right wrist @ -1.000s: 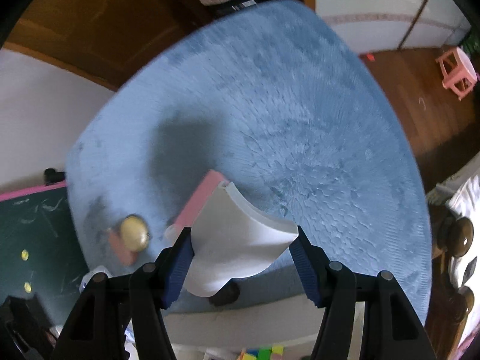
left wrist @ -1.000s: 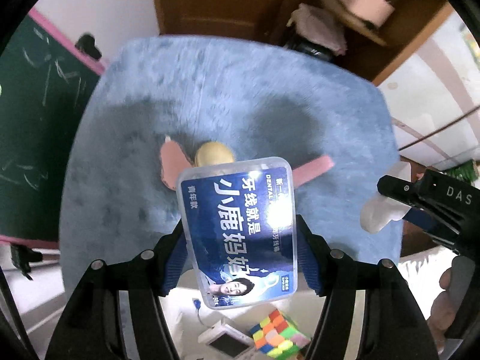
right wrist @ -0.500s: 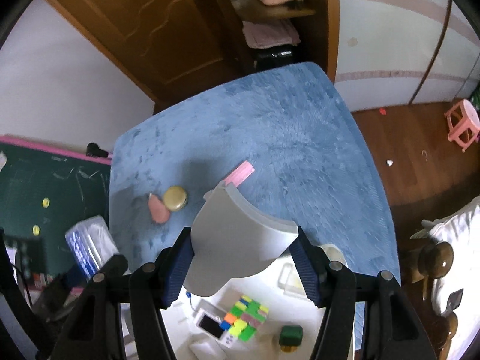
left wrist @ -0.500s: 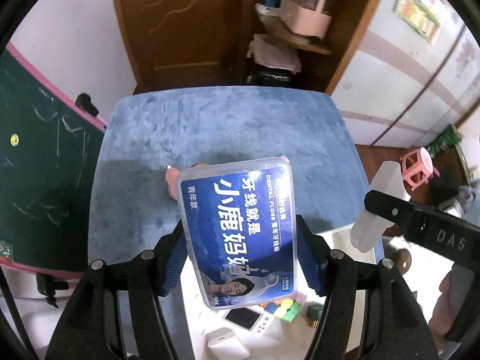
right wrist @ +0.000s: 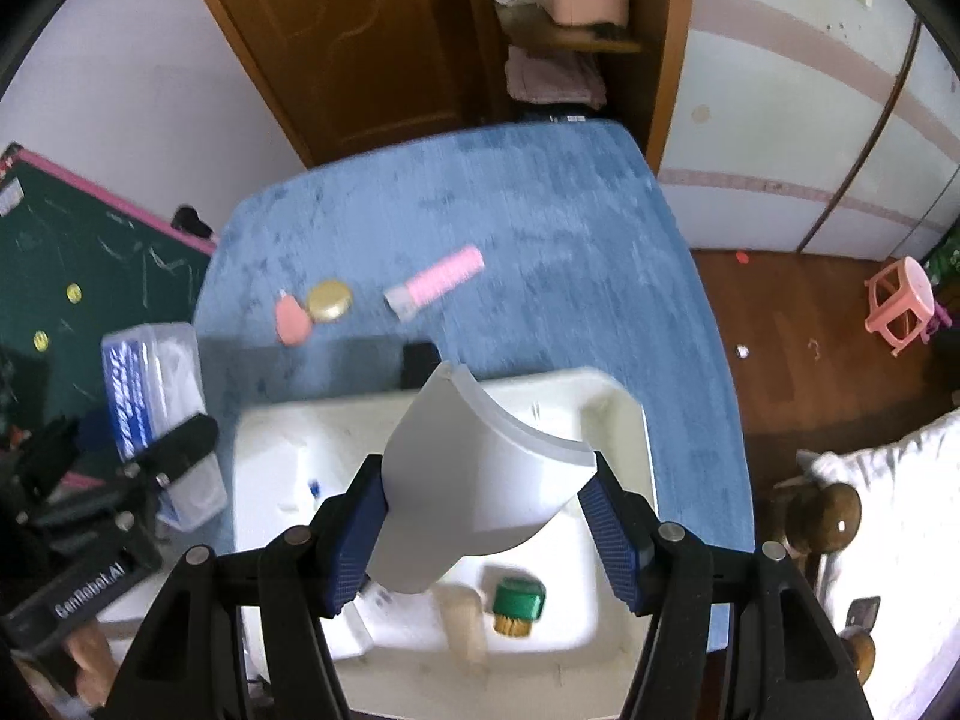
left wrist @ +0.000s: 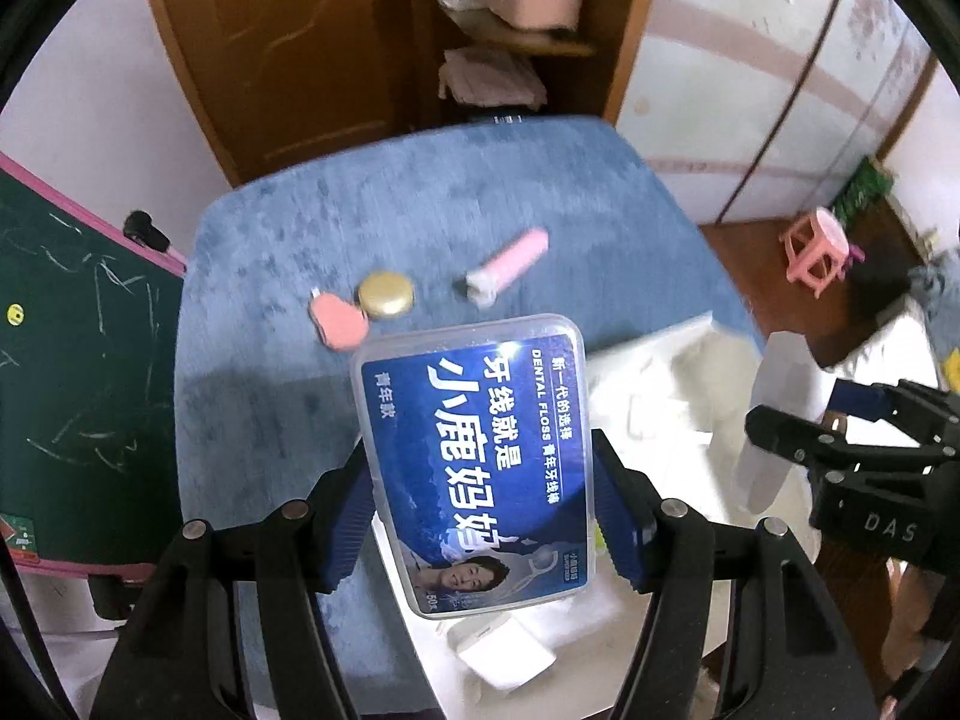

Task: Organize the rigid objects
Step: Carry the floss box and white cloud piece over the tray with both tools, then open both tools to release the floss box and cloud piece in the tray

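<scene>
Right wrist view: right gripper [right wrist: 483, 516] clamps the white curved piece [right wrist: 474, 480] over the white bin [right wrist: 624, 414]; left gripper [left wrist: 480, 516] clamps the dental floss box [left wrist: 480, 456]; a tilted release risks missing the bin

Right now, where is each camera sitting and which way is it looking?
Left wrist: sits on the left tool, looking down at the blue table; its fingers grip the dental floss box.
Right wrist: sits on the right tool, looking down at the white bin; its fingers grip a white curved piece.
Shared: pink tube, gold cap, each other's tool.
</scene>
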`<control>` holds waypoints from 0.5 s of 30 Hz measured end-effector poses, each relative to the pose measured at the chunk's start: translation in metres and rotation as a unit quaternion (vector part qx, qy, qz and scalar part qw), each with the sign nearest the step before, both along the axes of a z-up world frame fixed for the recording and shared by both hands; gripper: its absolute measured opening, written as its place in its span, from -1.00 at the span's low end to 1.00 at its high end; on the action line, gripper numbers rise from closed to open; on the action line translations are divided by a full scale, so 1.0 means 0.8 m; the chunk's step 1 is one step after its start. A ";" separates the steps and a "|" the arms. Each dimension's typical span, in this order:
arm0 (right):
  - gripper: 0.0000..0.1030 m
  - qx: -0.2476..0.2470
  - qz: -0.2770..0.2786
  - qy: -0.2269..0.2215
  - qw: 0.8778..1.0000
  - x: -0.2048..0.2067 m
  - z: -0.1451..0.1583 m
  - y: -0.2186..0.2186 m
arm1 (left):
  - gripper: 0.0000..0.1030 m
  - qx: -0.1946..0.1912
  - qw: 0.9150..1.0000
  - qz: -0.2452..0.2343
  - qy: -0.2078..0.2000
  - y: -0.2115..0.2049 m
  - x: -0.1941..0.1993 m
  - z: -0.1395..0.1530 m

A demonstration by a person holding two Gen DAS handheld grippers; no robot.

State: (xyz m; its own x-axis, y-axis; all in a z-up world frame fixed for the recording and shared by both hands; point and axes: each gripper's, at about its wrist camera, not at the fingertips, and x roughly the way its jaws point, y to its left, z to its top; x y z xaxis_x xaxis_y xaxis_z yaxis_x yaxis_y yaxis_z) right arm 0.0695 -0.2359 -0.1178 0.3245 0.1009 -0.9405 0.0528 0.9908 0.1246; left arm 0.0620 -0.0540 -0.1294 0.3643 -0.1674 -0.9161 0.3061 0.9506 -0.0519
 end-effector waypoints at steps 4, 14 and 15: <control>0.25 -0.009 -0.007 0.027 1.000 -0.021 -0.037 -0.003 | 0.33 0.021 0.999 -0.029 0.015 -0.005 -0.013 -0.040; 0.25 -0.020 -0.027 0.103 0.994 -0.056 -0.120 -0.008 | 0.33 0.025 0.996 -0.050 0.077 -0.012 -0.015 -0.118; 0.25 -0.022 -0.028 0.109 0.993 -0.058 -0.127 -0.007 | 0.33 0.024 0.995 -0.051 0.081 -0.014 -0.015 -0.123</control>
